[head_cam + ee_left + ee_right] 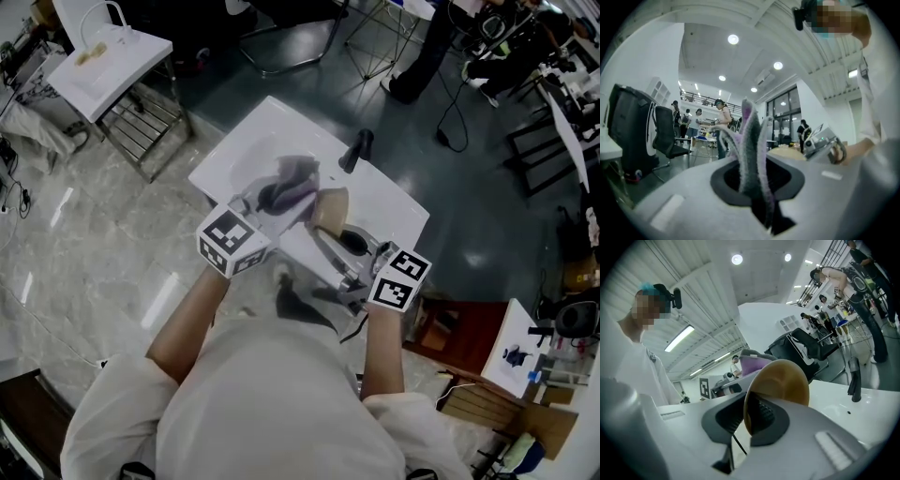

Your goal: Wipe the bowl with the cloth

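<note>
White table (398, 202), bare toward its right edge. Right gripper (748, 417) clamps the tan bowl (780, 380) by its rim, held on edge. Left gripper (758, 190) pinches the grey-purple cloth (751, 140) just beside the bowl.

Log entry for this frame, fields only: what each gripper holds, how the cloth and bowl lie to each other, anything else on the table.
left gripper: shut on cloth, grey and purple
right gripper: shut on rim of tan bowl, bowl tipped on edge
cloth and bowl: side by side over the white table; contact unclear
other: black object standing on the table
</note>
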`<state>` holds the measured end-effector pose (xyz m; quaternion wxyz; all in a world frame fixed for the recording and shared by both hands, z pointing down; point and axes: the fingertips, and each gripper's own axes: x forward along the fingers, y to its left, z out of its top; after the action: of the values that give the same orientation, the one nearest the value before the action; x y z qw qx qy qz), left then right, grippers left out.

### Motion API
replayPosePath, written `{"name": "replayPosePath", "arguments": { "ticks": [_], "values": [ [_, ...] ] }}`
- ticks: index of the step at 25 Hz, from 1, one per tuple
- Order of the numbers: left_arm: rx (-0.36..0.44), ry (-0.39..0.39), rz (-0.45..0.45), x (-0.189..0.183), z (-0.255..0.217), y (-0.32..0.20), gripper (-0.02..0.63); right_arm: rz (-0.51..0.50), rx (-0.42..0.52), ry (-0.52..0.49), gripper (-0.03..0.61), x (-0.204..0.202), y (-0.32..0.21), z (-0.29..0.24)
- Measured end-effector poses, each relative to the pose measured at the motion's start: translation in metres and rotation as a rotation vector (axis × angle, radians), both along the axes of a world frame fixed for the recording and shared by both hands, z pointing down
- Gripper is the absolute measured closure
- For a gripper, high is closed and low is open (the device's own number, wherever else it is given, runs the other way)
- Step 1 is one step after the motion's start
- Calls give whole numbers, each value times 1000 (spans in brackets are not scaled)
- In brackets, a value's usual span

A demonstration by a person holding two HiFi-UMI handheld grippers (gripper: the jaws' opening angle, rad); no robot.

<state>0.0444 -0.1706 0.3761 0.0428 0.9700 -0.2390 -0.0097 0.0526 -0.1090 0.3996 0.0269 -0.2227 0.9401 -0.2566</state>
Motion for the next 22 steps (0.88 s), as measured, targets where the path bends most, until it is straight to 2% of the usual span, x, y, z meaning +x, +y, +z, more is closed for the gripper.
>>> {"name": "replayPosePath", "arguments": {
  "ticks": [2, 9, 16, 22],
  "values": [
    [8, -34, -7, 4, 8, -4, 551, 5, 0, -16, 561, 3, 2, -2],
    [-64, -67, 14, 15, 42, 7, 551, 71, -19, -83, 561, 20, -2, -8],
    [-126, 14, 77, 23, 42, 32, 551, 151, -45, -79, 561, 36, -15, -2],
    [-87, 49, 89, 23, 15, 36, 552, 127, -22, 31, 563, 31, -14, 8]
  ]
}}
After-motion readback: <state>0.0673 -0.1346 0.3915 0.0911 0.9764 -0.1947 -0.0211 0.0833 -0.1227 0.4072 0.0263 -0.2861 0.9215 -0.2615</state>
